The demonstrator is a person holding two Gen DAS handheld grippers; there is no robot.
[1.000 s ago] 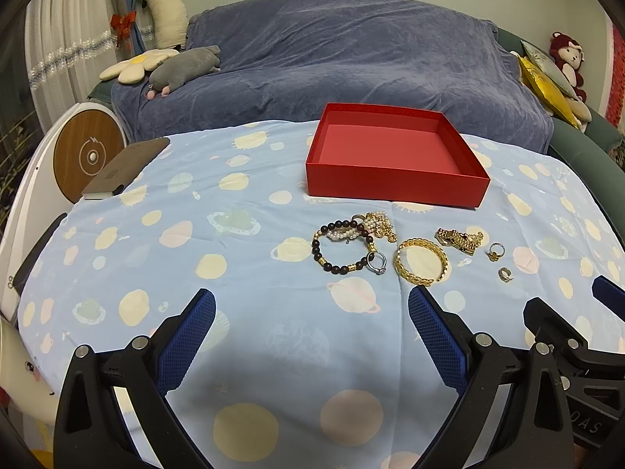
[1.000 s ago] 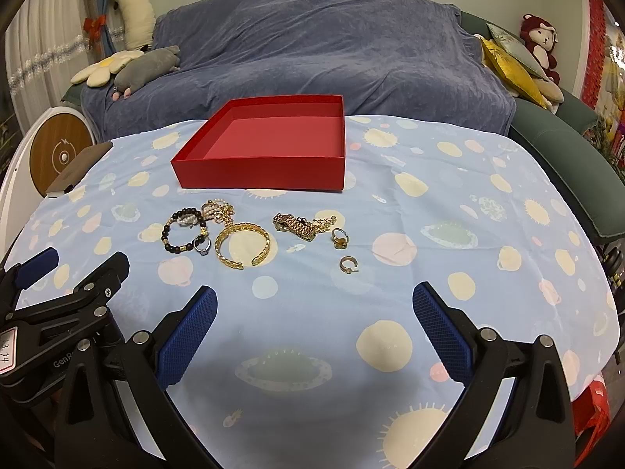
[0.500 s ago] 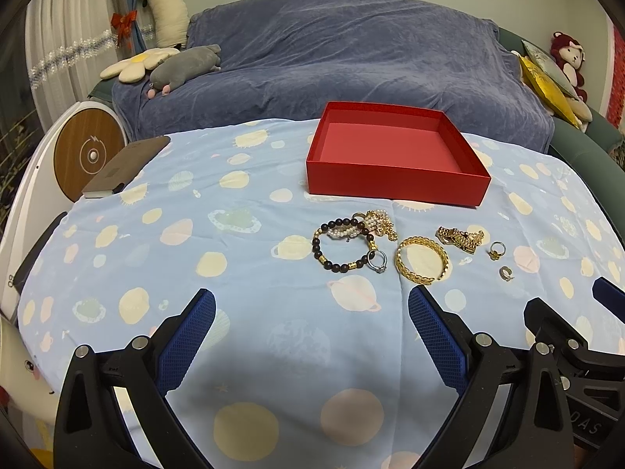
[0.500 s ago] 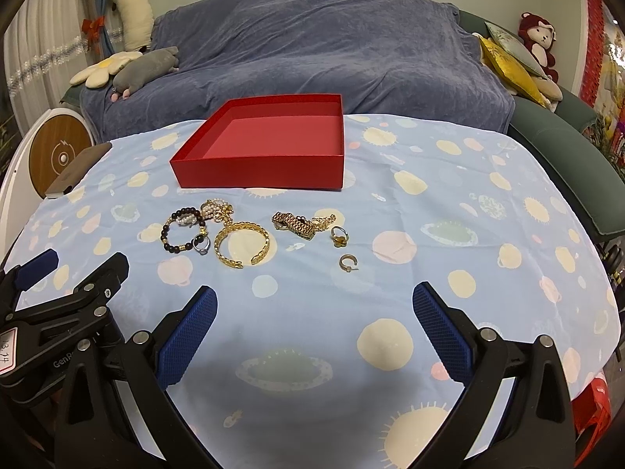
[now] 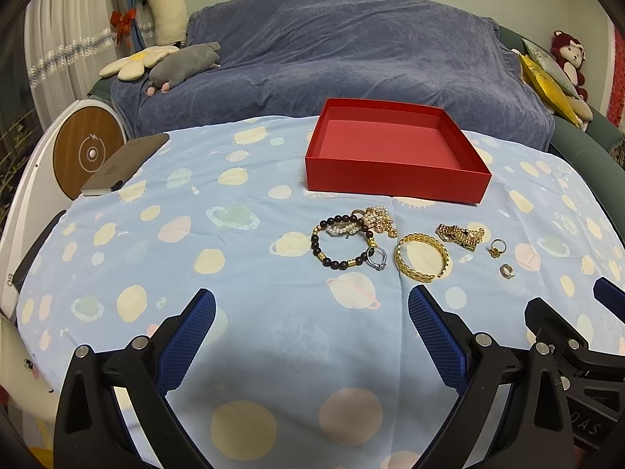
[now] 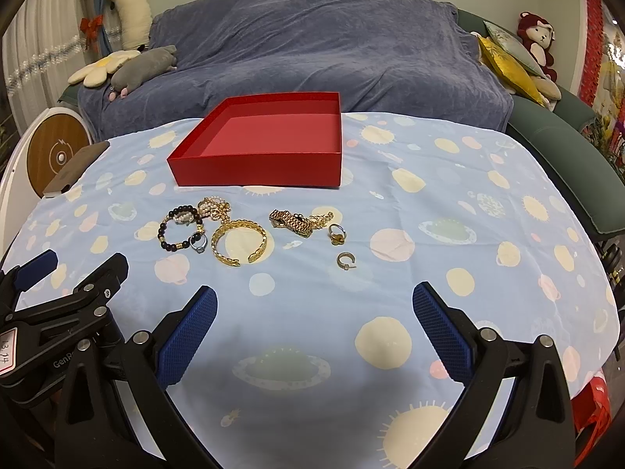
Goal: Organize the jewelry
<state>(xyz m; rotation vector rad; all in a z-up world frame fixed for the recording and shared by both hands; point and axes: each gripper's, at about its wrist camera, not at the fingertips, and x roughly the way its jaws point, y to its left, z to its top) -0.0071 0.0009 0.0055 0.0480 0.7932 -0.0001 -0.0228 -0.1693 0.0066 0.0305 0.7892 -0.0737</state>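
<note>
The table (image 5: pixel 242 355) under its blue spotted cloth carries everything, and the red box (image 5: pixel 394 174) sits open-topped toward the far edge, probably as the place the jewelry is meant to end up; it holds nothing so far. Just in front of it the pieces lie in a loose row: a dark bead bracelet (image 5: pixel 340 243) tangled with a pearl strand (image 5: pixel 372 217), a gold bangle (image 5: pixel 421 258), a chain-link bracelet (image 6: pixel 291 223), then three rings (one touching the beads). Both tools hover short of the row, left gripper (image 5: pixel 311 314) and right gripper (image 6: pixel 314 312) each with jaws spread wide and nothing between them. Only the right view shows the table's far right side and the bangle's gap clearly; only the left shows the phone (image 5: pixel 125 164) fully
</note>
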